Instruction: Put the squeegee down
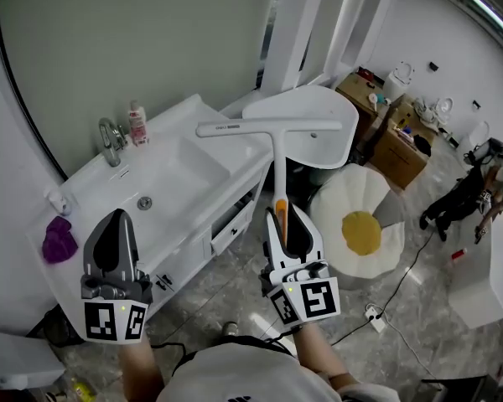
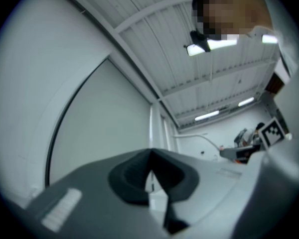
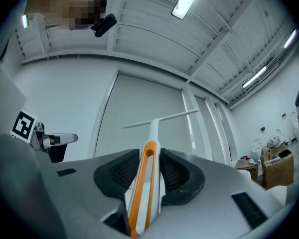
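- Gripping the white plastic squeegee with an orange strip down its handle [image 1: 268, 129] [image 3: 152, 133], the right gripper [image 1: 285, 220] [image 3: 149, 156] has its dark ribbed pads pressed on either side of the handle. The jaws are parted only by the handle's thickness.
- The squeegee rises almost upright out of that gripper and is held in the air. Its long white blade lies crosswise at the top, roughly level.
- In the head view the blade sits over the right end of the white vanity unit with a sunken basin [image 1: 172, 170]. It appears to touch nothing but the gripper.
- The left gripper [image 1: 117, 223] [image 2: 150, 156] has its jaw tips closed together with nothing between them. It is held beside the right one, over the vanity's front edge.
- On the vanity top stand a chrome tap [image 1: 111, 141] and a small pink and white bottle [image 1: 137, 122], both behind the basin. A crumpled purple cloth [image 1: 59, 239] lies at the left end.
- A cushion shaped like a fried egg, white with a yellow centre [image 1: 360, 229], rests on the grey marbled floor to the right of the vanity.
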{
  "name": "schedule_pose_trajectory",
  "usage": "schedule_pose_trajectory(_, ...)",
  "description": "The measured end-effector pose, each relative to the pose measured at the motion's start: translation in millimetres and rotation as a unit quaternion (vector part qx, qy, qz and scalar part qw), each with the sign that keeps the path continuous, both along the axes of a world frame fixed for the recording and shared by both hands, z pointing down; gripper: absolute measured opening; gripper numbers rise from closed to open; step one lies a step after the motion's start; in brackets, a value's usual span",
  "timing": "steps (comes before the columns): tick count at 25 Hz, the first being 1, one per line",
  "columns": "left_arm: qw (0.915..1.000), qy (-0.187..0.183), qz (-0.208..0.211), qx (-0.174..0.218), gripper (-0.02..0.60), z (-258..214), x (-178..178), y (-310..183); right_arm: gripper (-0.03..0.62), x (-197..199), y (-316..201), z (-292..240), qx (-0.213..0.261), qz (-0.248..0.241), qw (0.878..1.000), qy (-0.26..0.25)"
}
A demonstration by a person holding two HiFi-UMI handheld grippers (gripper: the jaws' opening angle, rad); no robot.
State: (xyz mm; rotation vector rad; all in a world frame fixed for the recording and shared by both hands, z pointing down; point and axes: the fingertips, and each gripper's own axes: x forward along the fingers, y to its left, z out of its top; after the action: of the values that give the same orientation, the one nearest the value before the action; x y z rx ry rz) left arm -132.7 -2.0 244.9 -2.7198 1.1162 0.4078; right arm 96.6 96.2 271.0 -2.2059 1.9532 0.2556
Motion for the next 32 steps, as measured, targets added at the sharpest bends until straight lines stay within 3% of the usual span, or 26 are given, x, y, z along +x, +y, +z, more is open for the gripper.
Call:
schedule_pose_trajectory(16,0.9999,-0.005,-0.008,-0.011,0.006,14.2,54.7,-63.4,0.132,56.0,-63.3,17.4,-0.009,-0.008,1.0,-0.014)
schedule_pose_trajectory(32,0.9999,0.0,0.016,-0.003,0.006,6.5,92.6,-210.1,0.132,86.1,-204.1,10.5,-0.005,0.009,1.0,-0.011)
